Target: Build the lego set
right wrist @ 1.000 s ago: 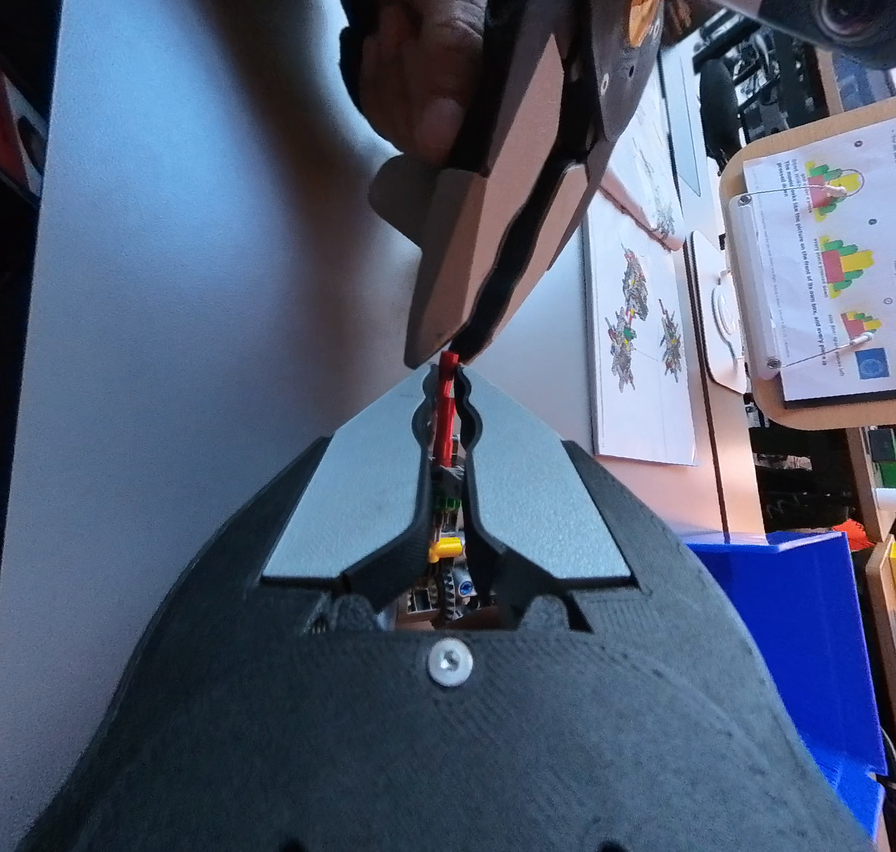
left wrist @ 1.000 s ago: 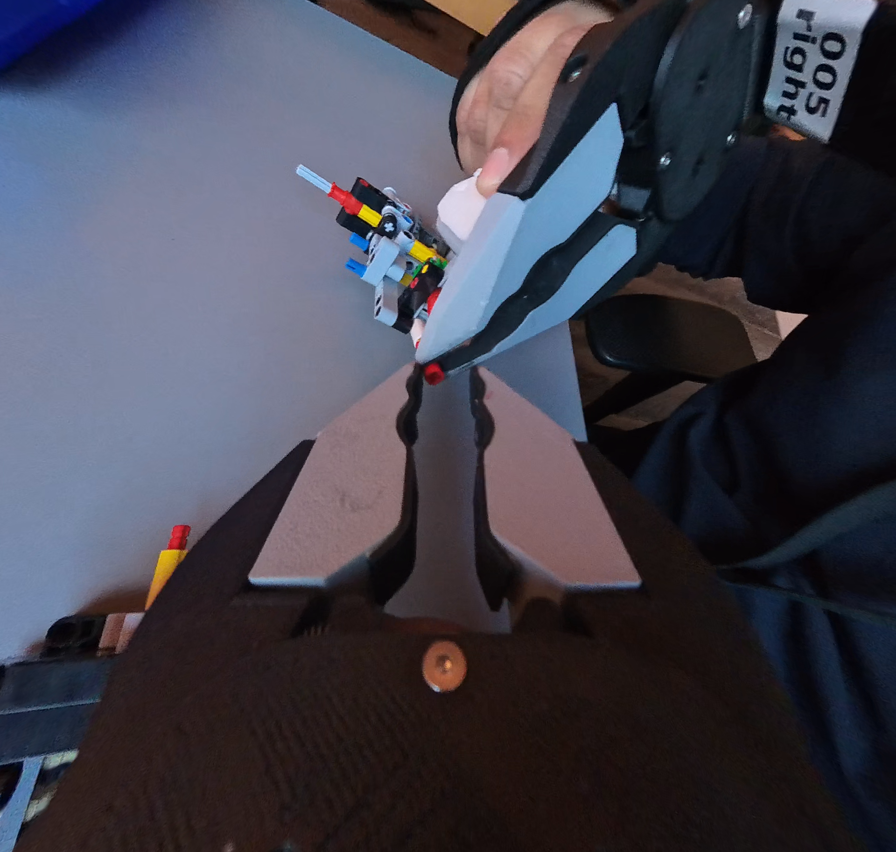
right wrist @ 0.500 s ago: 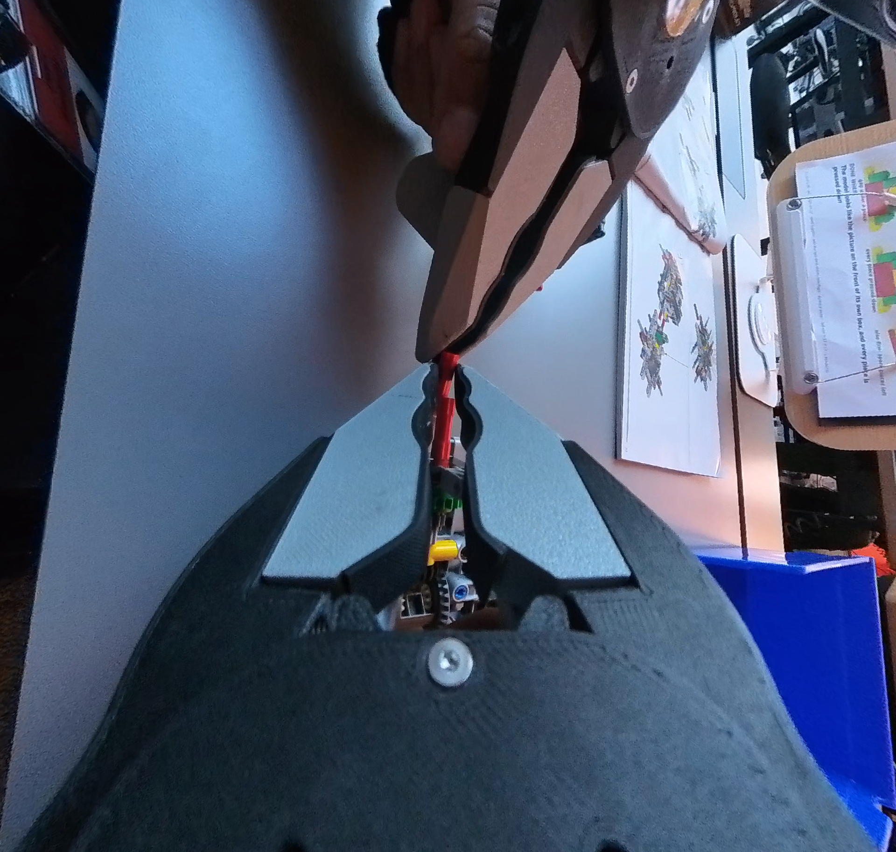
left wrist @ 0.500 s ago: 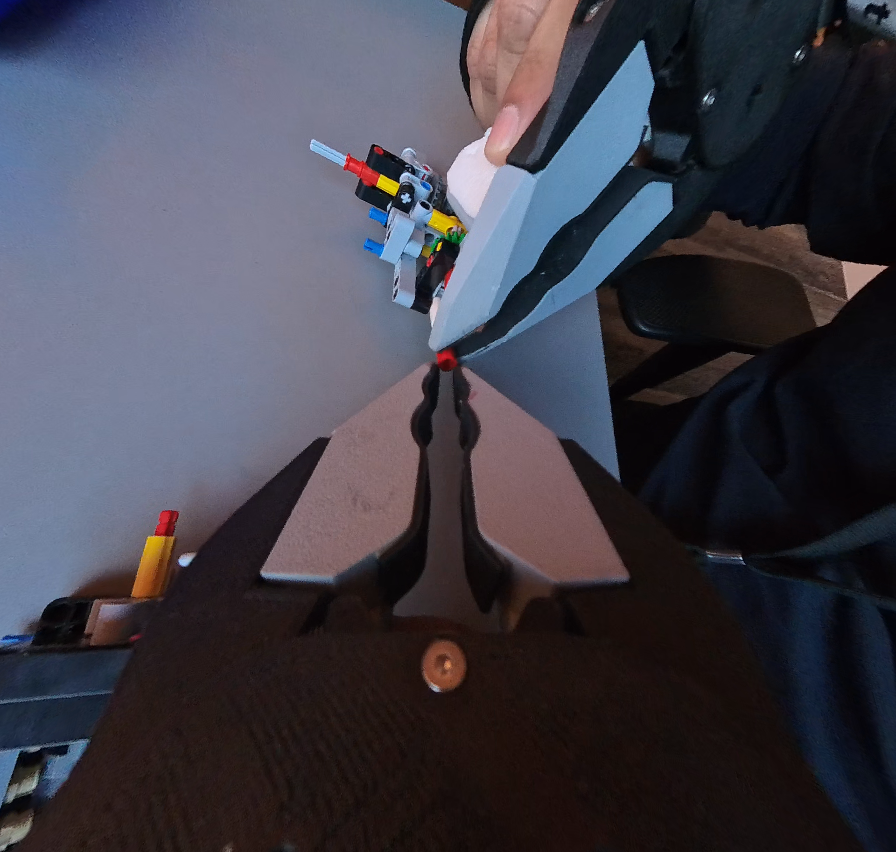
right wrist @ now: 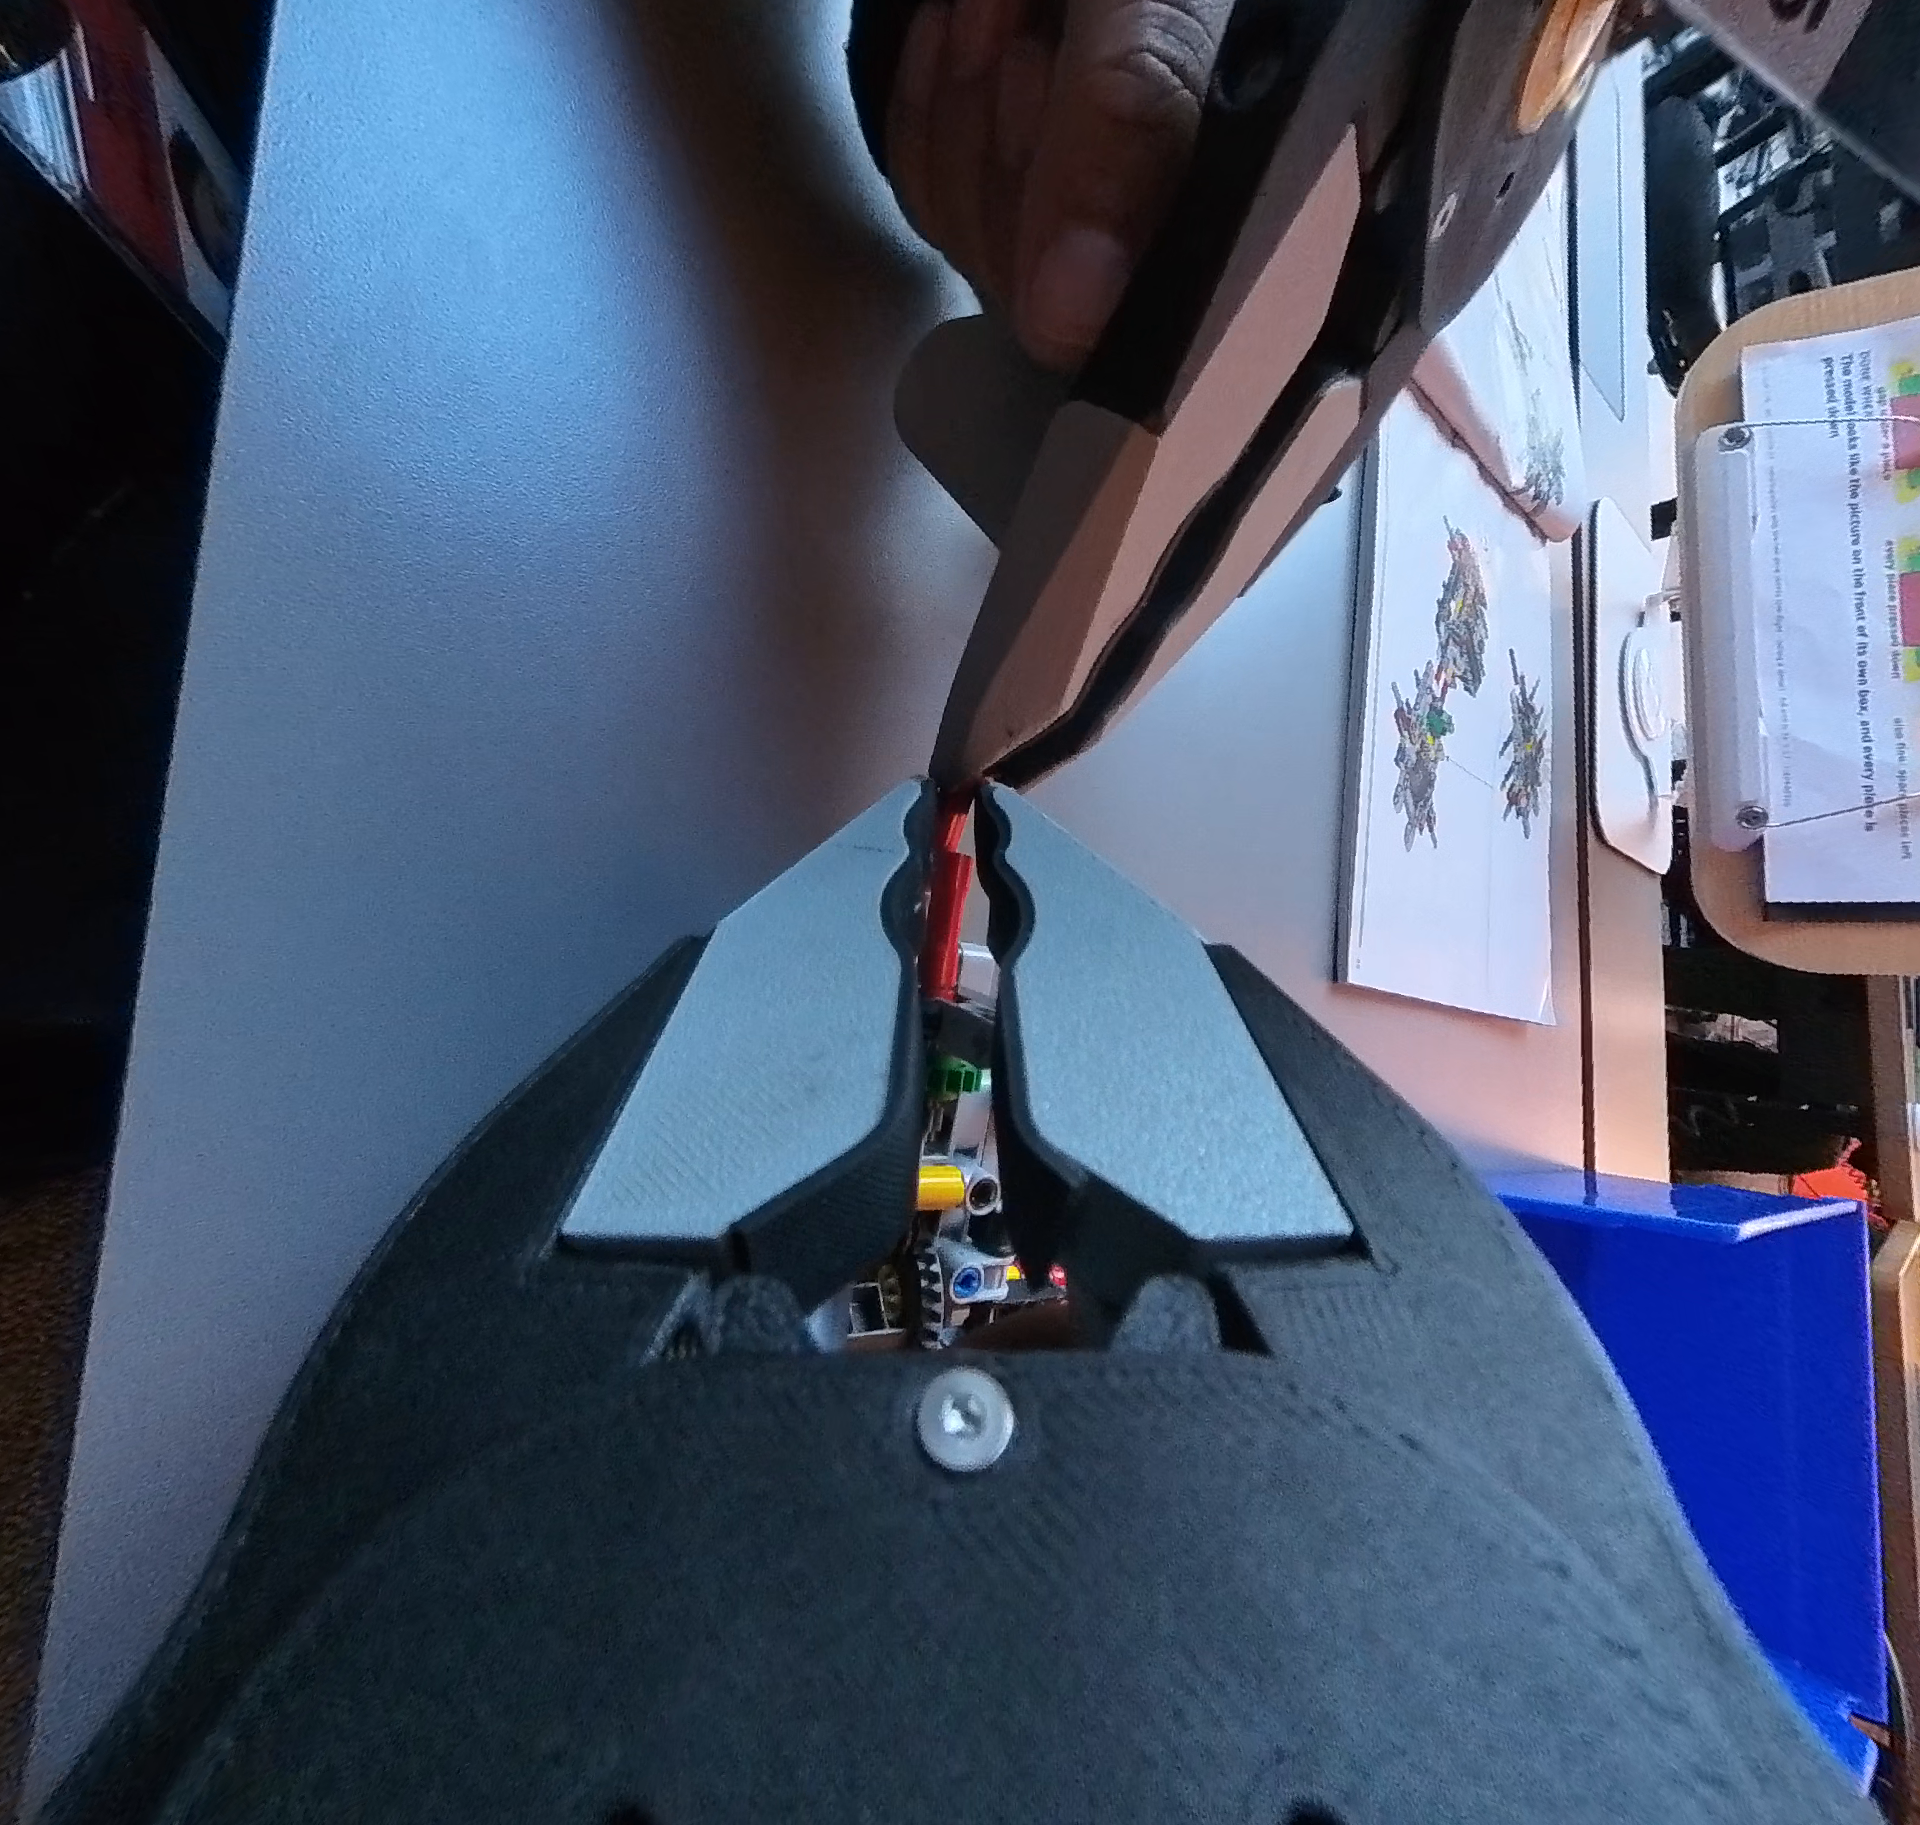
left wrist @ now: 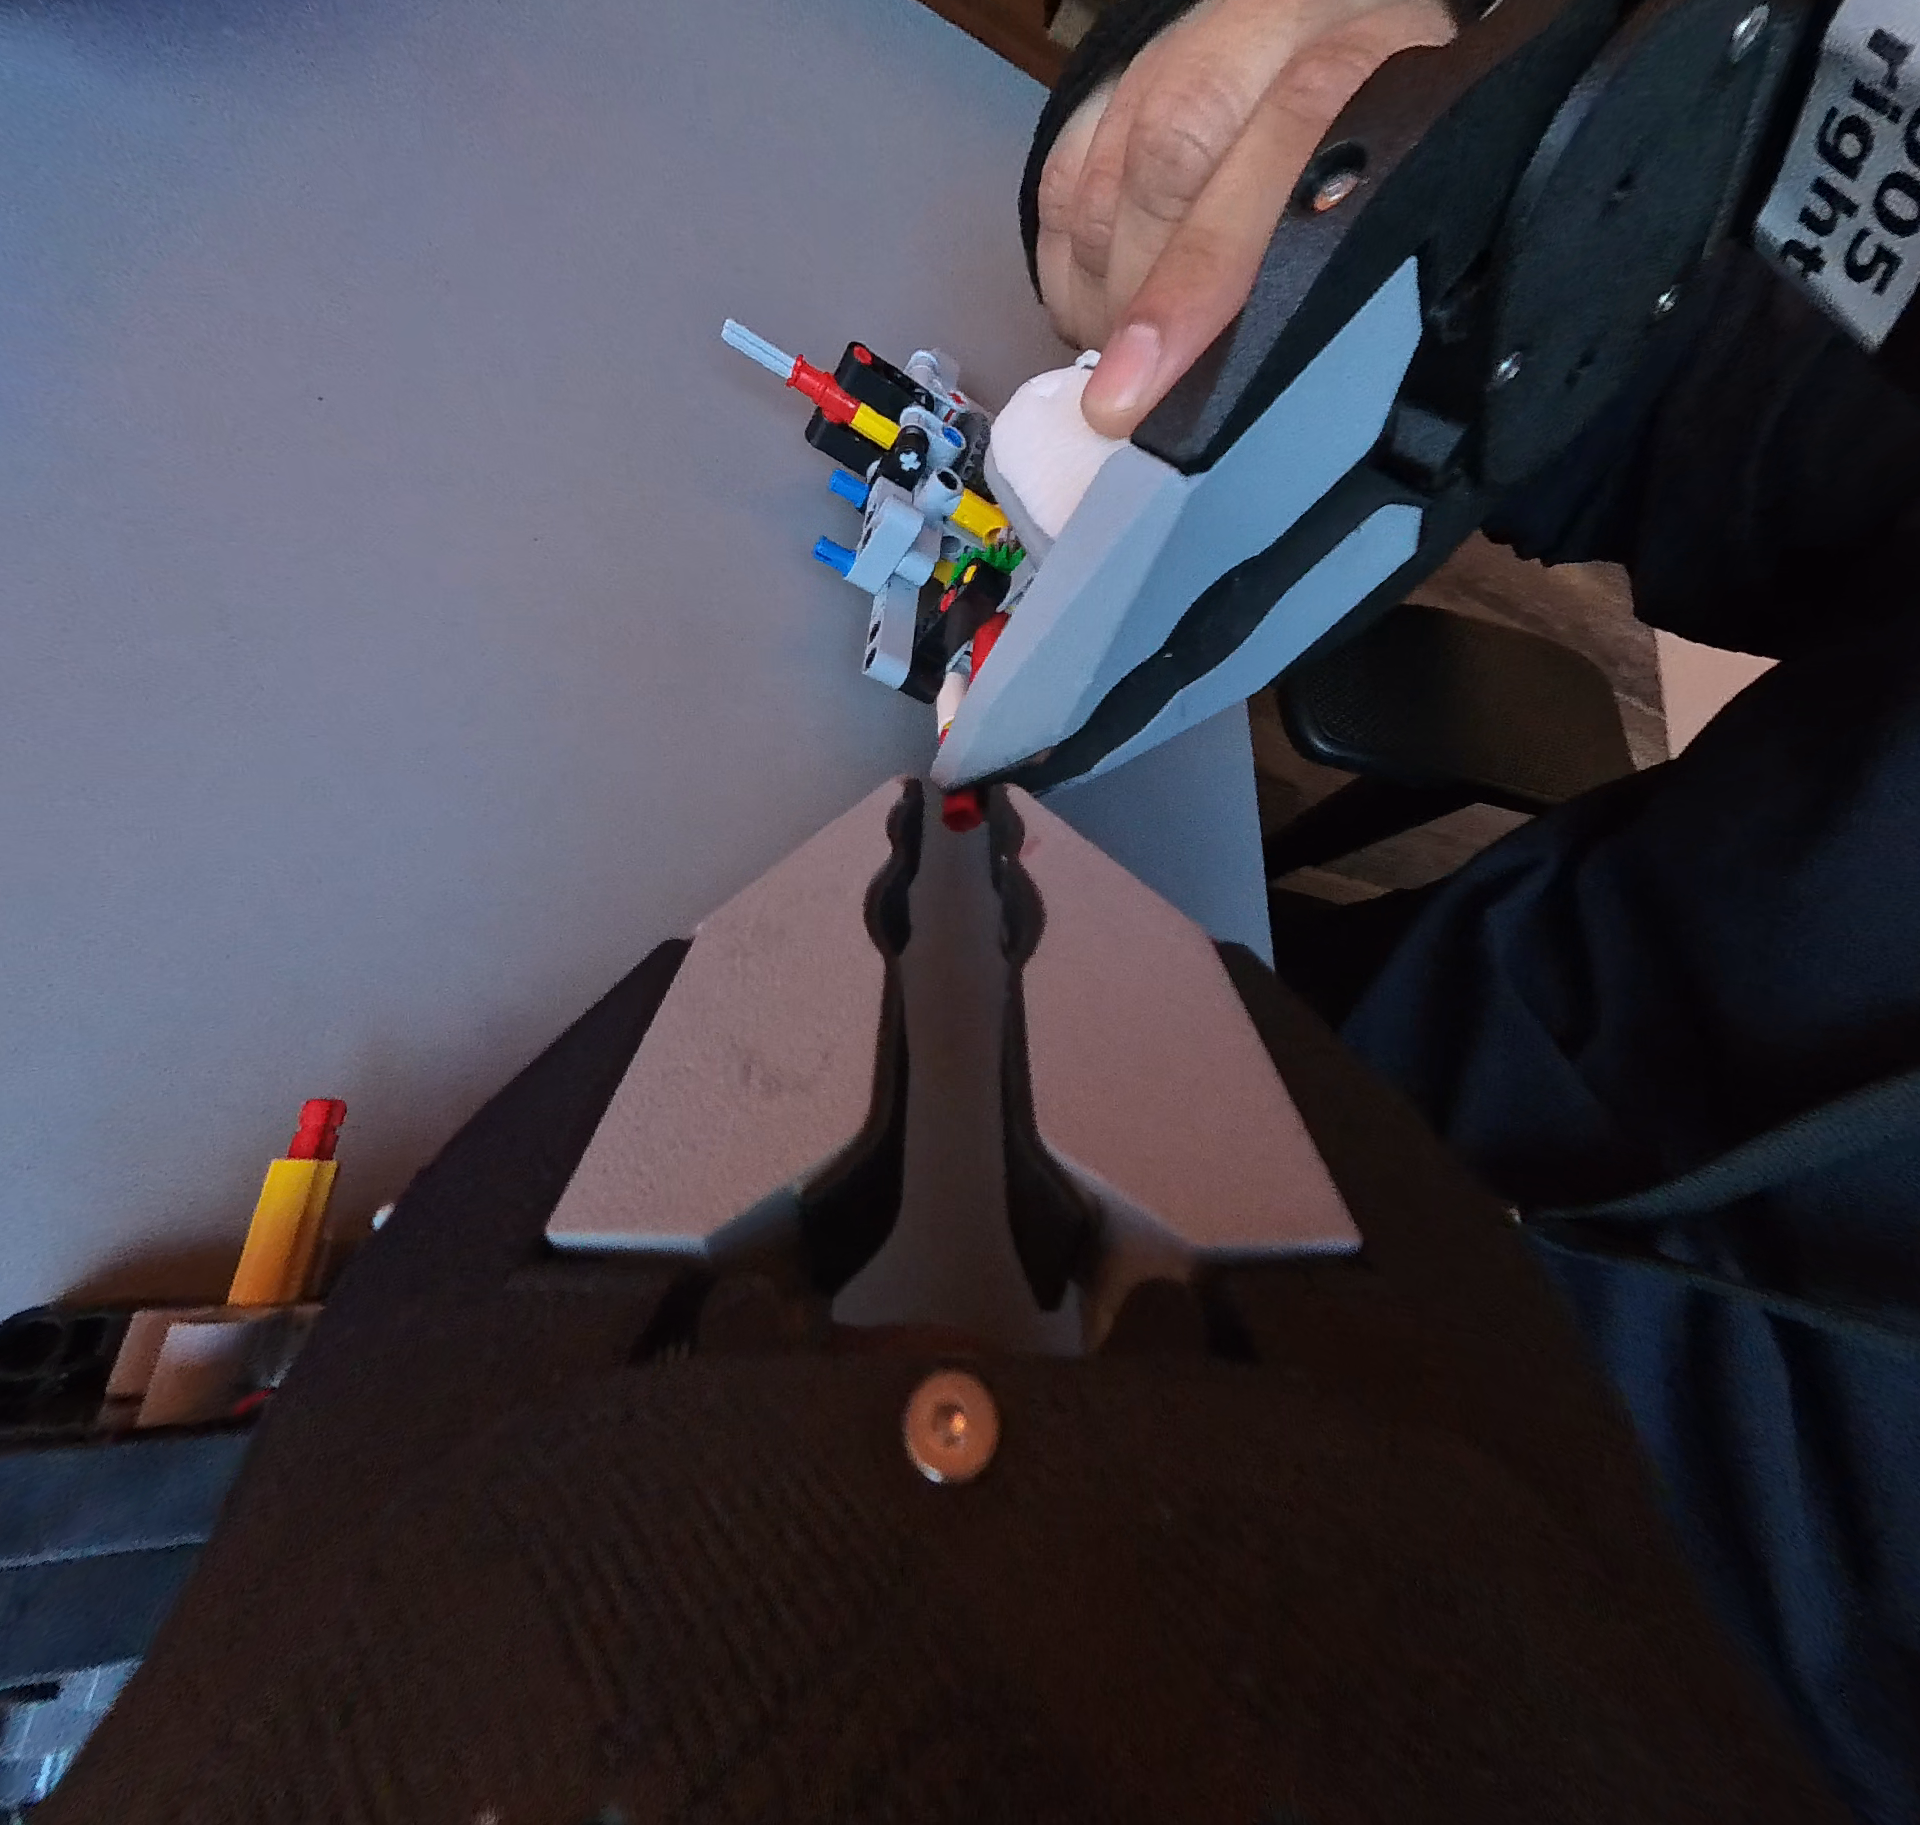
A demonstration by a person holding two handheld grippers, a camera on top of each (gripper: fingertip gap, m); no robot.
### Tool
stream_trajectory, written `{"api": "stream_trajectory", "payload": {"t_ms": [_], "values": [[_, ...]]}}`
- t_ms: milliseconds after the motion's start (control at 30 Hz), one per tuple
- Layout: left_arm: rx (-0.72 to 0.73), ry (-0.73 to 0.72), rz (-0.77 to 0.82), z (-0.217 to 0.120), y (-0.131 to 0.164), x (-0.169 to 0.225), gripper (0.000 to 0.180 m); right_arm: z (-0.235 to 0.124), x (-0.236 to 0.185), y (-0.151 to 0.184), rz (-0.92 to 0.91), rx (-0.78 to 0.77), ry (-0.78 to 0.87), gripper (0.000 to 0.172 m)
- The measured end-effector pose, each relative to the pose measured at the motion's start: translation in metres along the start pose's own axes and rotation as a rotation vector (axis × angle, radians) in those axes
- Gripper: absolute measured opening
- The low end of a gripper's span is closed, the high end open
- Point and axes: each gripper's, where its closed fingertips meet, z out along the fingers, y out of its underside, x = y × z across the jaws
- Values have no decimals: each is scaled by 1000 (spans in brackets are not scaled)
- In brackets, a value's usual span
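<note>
My right gripper (right wrist: 954, 807) is shut on the red axle (right wrist: 951, 902) of a small multicoloured brick model (right wrist: 951, 1183) and holds it above the grey table (right wrist: 520, 632). In the left wrist view the model (left wrist: 914, 518) hangs behind the right gripper (left wrist: 997, 767), and the axle's red end (left wrist: 961, 809) sticks out of its tips. My left gripper (left wrist: 954, 807) is open. The red end lies between its tips, close to the right pad and clear of the left one. It also shows in the right wrist view (right wrist: 971, 788), tip to tip with the right gripper.
A yellow and red piece (left wrist: 286, 1225) stands with dark parts at the table's lower left. A blue bin (right wrist: 1714, 1463), instruction sheets (right wrist: 1455, 736) and a wooden stand with a card (right wrist: 1818, 632) are on the right. A black chair (left wrist: 1455, 695) is beyond the table's edge. Only a small space, under 4 cm, lies between the two pairs of fingers.
My left jaws closed onto the red axle's end half a second ago and have now opened again. The right gripper stays shut on the model's axle.
</note>
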Motion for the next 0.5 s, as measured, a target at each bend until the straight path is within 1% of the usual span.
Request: {"api": "stream_trajectory", "payload": {"t_ms": [300, 367, 500], "values": [[8, 69, -42, -1, -1, 6, 13, -2, 0, -3, -1, 22, 8, 3], [-1, 59, -32, -1, 1, 5, 7, -2, -2, -4, -2, 27, 5, 3], [-14, 15, 21, 2, 3, 3, 5, -1, -3, -2, 5, 23, 4, 3]]}}
